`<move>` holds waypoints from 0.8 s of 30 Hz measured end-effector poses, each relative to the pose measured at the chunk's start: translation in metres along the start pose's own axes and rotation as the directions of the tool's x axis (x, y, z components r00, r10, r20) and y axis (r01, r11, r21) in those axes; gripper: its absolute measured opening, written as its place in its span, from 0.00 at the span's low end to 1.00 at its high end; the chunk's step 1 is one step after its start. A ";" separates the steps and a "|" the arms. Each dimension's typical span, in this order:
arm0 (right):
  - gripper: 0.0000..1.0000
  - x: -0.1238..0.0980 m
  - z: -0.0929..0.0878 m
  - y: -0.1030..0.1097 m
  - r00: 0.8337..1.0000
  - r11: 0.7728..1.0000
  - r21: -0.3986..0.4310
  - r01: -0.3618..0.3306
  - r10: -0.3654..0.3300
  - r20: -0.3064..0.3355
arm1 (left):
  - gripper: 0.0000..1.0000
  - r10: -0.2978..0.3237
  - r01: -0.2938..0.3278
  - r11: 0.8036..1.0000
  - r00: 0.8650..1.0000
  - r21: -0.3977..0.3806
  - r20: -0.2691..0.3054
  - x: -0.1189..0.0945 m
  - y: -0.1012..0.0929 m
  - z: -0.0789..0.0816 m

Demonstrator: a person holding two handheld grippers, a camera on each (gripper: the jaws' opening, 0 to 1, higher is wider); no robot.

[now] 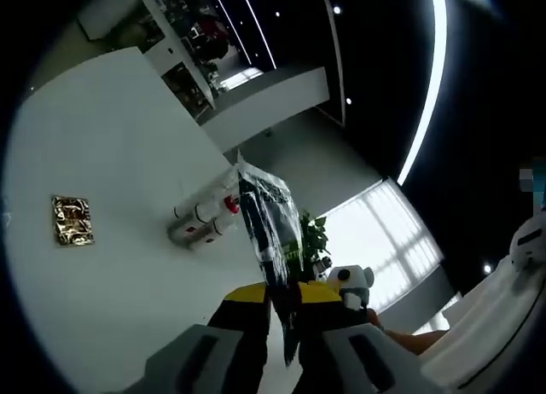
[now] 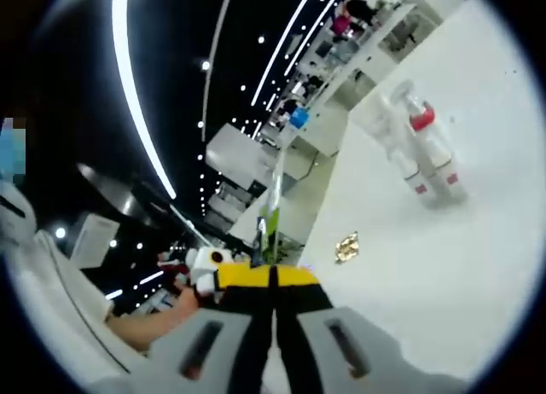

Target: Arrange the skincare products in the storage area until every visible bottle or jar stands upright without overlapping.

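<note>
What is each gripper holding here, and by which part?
Both grippers, left and right, pinch one glossy black-and-clear plastic sachet with green print by its lower edge. It is seen edge-on in the right gripper view.

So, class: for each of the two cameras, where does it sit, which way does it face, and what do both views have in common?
Left gripper view: rides the left gripper, looks along its fingers, shut on a clear packet, across the white table to the bottles; a forearm shows.
Right gripper view: rides the right gripper, fingers pinching the packet edge-on, facing the bottles; a forearm shows.
Shared: packet, bottles, gold sachet, table.
</note>
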State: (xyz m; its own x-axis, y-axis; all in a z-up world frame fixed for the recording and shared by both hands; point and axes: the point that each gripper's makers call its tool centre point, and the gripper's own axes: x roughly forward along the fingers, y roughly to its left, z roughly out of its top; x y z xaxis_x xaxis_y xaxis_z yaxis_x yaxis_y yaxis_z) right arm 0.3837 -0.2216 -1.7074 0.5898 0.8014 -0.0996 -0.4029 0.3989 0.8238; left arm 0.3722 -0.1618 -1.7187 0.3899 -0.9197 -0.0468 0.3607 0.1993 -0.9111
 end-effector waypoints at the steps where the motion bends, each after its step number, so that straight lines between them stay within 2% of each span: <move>1: 0.00 0.003 0.001 -0.001 1.000 1.000 0.006 0.000 0.000 0.007 | 0.13 -0.002 0.002 1.000 1.000 -0.013 0.004 -0.001 0.002 0.001; 8: 0.00 0.020 0.015 -0.009 0.994 0.993 0.115 -0.039 0.028 0.102 | 0.12 0.015 -0.013 0.997 1.000 -0.071 0.025 -0.007 0.019 0.005; 9: 0.00 0.021 0.015 -0.011 0.995 0.993 0.113 -0.035 0.024 0.097 | 0.10 0.018 -0.016 0.997 0.999 -0.074 0.027 -0.007 0.021 0.005; 10: 0.00 0.027 0.013 -0.015 0.996 0.993 0.111 -0.027 0.018 0.082 | 0.03 0.023 -0.021 0.997 0.999 -0.073 0.032 -0.007 0.022 0.006; 11: 0.00 0.029 0.012 -0.017 0.997 0.994 0.111 -0.020 0.012 0.075 | 0.02 0.041 -0.037 0.997 0.998 -0.073 0.044 -0.008 0.027 0.009; 13: 0.00 0.033 0.010 -0.022 0.998 0.994 0.112 -0.008 0.001 0.060 | 0.00 0.054 -0.049 0.992 0.998 -0.118 0.044 -0.007 0.035 0.013; 17: 0.00 0.041 0.005 -0.038 0.998 0.996 0.064 0.059 -0.059 -0.003 | 0.00 0.118 -0.114 0.990 0.992 -0.082 0.047 -0.005 0.050 0.019; 20: 0.00 0.050 0.002 -0.054 0.991 0.993 0.016 0.120 -0.118 -0.059 | 0.00 0.177 -0.174 0.984 0.983 -0.049 0.051 -0.001 0.065 0.027; 24: 0.00 0.054 0.001 -0.066 0.984 0.988 -0.010 0.156 -0.156 -0.084 | 0.00 0.230 -0.231 0.973 0.973 0.005 0.030 0.005 0.076 0.031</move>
State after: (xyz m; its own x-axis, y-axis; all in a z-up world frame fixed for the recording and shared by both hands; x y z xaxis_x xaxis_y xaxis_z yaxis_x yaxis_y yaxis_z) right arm 0.4429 -0.2051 -1.7668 0.5845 0.7638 -0.2737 -0.3127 0.5234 0.7926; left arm 0.4281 -0.1410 -1.7756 0.4879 -0.8384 -0.2429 0.2653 0.4076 -0.8738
